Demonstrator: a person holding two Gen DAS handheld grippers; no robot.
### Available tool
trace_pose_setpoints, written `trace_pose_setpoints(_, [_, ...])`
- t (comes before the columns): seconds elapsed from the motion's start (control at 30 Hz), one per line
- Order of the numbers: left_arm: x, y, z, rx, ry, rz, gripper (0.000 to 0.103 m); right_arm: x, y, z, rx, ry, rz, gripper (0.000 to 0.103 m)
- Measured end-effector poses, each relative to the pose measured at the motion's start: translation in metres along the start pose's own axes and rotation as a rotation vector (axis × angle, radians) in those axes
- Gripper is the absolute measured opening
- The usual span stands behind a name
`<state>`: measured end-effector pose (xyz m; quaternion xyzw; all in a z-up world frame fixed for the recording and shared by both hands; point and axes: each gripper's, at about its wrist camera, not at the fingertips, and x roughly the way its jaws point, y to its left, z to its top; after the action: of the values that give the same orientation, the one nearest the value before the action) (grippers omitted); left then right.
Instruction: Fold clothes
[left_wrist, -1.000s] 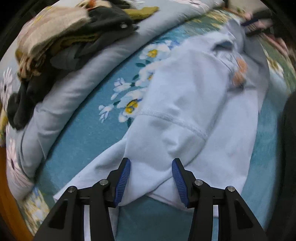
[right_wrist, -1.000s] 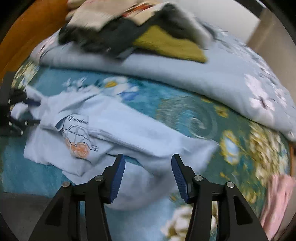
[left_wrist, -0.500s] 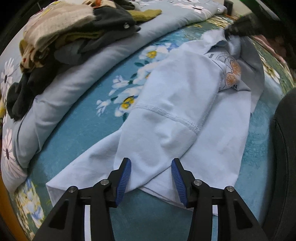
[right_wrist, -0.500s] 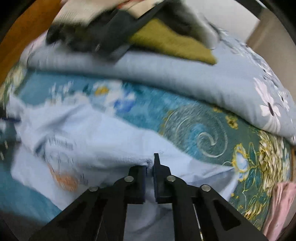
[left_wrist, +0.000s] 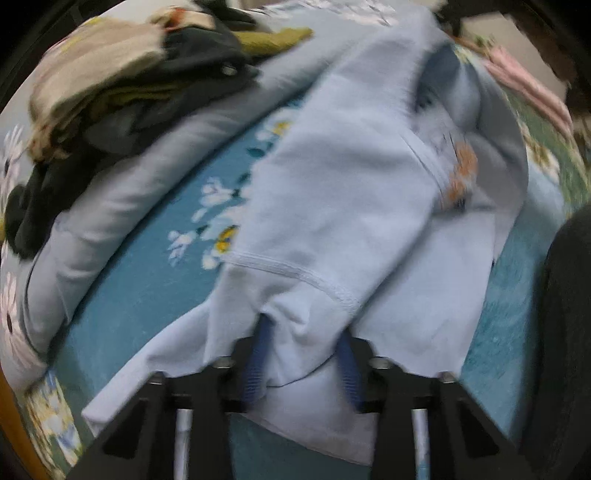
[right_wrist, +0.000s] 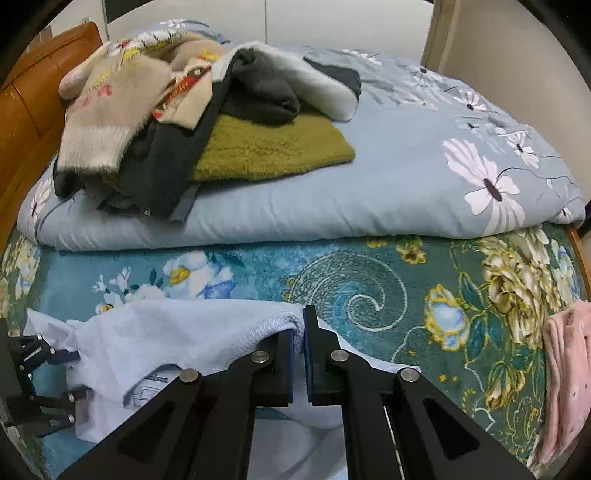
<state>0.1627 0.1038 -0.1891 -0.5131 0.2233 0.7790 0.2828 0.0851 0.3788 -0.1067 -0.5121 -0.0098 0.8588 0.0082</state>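
Observation:
A light blue shirt with an orange car print lies on the teal floral blanket. My left gripper has its blue pads around a bunched fold of the shirt's near end; the cloth drapes over the fingertips, and the jaws stand apart. My right gripper is shut on the shirt's ribbed edge and holds it lifted above the blanket. The left gripper also shows in the right wrist view at the shirt's far left end.
A folded grey-blue floral duvet lies along the back with a heap of clothes on it. A pink garment lies at the right. An orange headboard stands at the left.
My right gripper closed on the shirt's edge and lifted it. My left gripper moved forward so a fold of the shirt now sits between its pads.

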Motion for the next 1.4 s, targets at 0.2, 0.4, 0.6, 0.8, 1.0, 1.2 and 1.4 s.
trace_pose_setpoints(0.2, [-0.040, 0.029, 0.001, -0.179, -0.133, -0.018, 0.002, -0.043, 0.006, 0.002, -0.001, -0.049, -0.020, 0.004])
trace_pose_setpoints(0.4, [-0.112, 0.070, -0.001, -0.358, -0.331, 0.024, 0.002, -0.110, 0.023, 0.013, -0.008, -0.153, -0.031, 0.004])
trace_pose_setpoints(0.6, [-0.188, 0.098, 0.001, -0.437, -0.505, 0.106, 0.002, -0.181, 0.056, 0.025, -0.054, -0.291, -0.027, 0.004])
trace_pose_setpoints(0.8, [-0.280, 0.121, -0.013, -0.488, -0.682, 0.214, 0.002, -0.250, 0.089, 0.036, -0.082, -0.426, -0.010, 0.004])
trace_pose_setpoints(1.0, [-0.388, 0.126, -0.041, -0.475, -0.865, 0.343, 0.002, -0.318, 0.121, 0.029, -0.118, -0.567, 0.027, 0.004])
trace_pose_setpoints(1.2, [-0.442, 0.110, -0.088, -0.463, -0.962, 0.408, 0.002, -0.344, 0.144, -0.007, -0.163, -0.610, 0.060, 0.004])
trace_pose_setpoints(1.4, [-0.450, 0.083, -0.154, -0.492, -0.980, 0.400, 0.002, -0.370, 0.168, -0.043, -0.207, -0.653, 0.094, 0.004])
